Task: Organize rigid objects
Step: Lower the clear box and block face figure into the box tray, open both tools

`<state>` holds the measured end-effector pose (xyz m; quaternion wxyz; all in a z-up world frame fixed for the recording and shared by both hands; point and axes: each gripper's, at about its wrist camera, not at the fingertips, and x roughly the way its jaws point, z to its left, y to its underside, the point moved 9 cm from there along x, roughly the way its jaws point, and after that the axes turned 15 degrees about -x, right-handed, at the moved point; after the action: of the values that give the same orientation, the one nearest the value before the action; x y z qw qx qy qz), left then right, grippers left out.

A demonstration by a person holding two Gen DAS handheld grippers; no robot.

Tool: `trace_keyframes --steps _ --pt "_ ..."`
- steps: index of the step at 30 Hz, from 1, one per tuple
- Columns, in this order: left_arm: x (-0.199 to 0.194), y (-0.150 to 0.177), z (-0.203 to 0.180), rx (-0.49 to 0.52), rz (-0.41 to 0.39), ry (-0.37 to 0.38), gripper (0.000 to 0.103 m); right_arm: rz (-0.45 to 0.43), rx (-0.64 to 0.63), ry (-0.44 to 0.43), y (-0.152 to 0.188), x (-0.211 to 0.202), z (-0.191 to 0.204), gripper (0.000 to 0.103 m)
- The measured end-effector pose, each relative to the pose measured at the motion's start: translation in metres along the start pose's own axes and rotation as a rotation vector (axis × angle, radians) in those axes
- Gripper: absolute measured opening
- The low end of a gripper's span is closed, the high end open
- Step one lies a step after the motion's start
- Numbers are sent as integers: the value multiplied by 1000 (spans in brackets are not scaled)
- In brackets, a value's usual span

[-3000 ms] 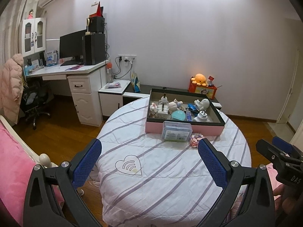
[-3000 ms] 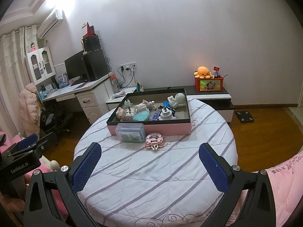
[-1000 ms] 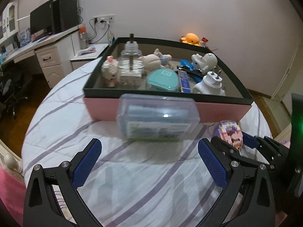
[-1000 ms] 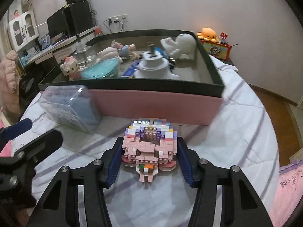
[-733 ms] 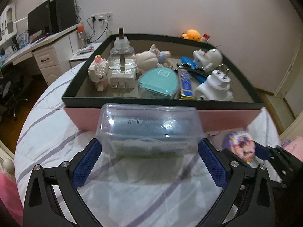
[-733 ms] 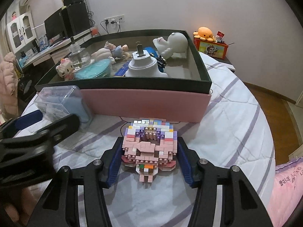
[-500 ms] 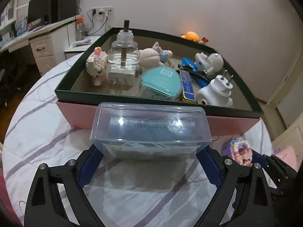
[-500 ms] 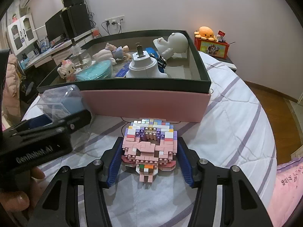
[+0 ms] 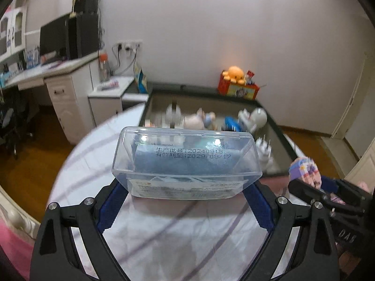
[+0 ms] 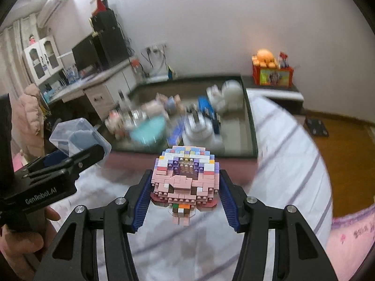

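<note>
Two tools: left tool (image 9: pixel 186 201), right tool (image 10: pixel 182 200). One clear plastic box (image 9: pixel 186 161), one pink brick figure (image 10: pixel 185 182), one tray (image 10: pixel 249 121), one orange octopus plush (image 9: pixel 234 72).

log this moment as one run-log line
left gripper: shut on clear plastic box | right gripper: shut on pink brick figure | both above striped tablecloth

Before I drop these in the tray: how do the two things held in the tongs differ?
The clear plastic case is a smooth, see-through box with blue contents; the brick figure is opaque, knobbly, mostly pink. The case is wider, spreading the left tongs further than the figure spreads the right tongs. Both are gripped clear of the bedcover.
</note>
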<state>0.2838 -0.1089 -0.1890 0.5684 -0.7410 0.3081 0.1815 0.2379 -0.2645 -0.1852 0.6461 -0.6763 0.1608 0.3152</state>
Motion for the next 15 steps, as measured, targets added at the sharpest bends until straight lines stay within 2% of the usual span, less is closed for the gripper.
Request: trace_keyframes --steps 4,8,15 --pt "7 -27 -9 29 -33 -4 94 -34 -18 16 -41 8 -14 55" --pt "32 -41 -17 37 -5 4 94 -21 -3 19 -66 35 -33 55" --pt "84 -34 -28 94 65 -31 94 58 66 -35 -70 92 -55 55"
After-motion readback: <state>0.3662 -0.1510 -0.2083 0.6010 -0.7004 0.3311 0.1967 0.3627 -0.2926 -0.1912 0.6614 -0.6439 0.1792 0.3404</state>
